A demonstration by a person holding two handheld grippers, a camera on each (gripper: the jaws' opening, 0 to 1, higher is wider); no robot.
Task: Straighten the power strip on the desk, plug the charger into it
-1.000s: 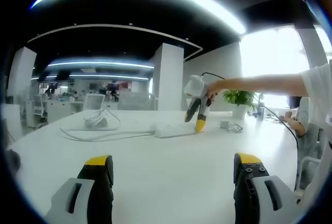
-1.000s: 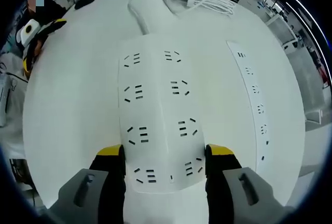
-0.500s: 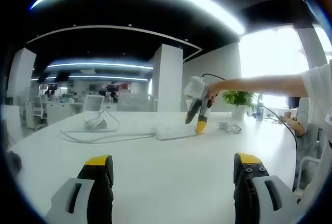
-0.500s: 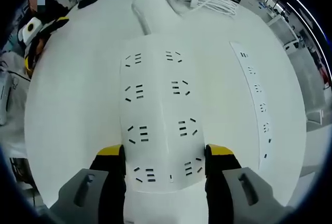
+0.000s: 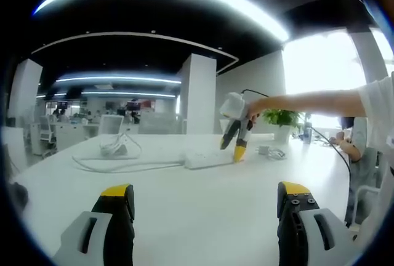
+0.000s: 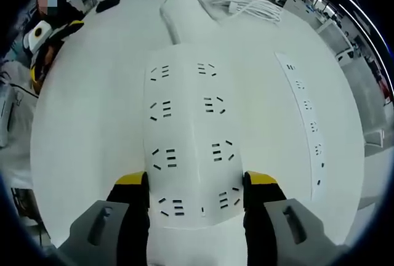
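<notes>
A wide white power strip (image 6: 191, 112) with two rows of sockets runs away from me in the right gripper view. My right gripper (image 6: 196, 192) is shut on its near end, one yellow-tipped jaw against each long edge. The strip's thick cord (image 6: 175, 13) leads off toward a coil of white cable (image 6: 243, 0). In the left gripper view a person's hand holds that right gripper (image 5: 236, 146) at the end of the power strip (image 5: 206, 156), far across the white table (image 5: 197, 192). My left gripper (image 5: 203, 207) is open with nothing between its jaws. A small white item with a cable (image 5: 271, 150), perhaps the charger, lies beyond.
A second, narrow white strip (image 6: 305, 121) lies to the right of the held one. A cable loop (image 5: 117, 162) and a white bundle (image 5: 114, 146) lie at the table's left. A potted plant (image 5: 283, 118) stands at the back. The left gripper (image 6: 40, 41) shows at the right gripper view's left edge.
In the left gripper view the right gripper has shifted slightly up and right at the strip's end. The table has slid a little behind the held strip.
</notes>
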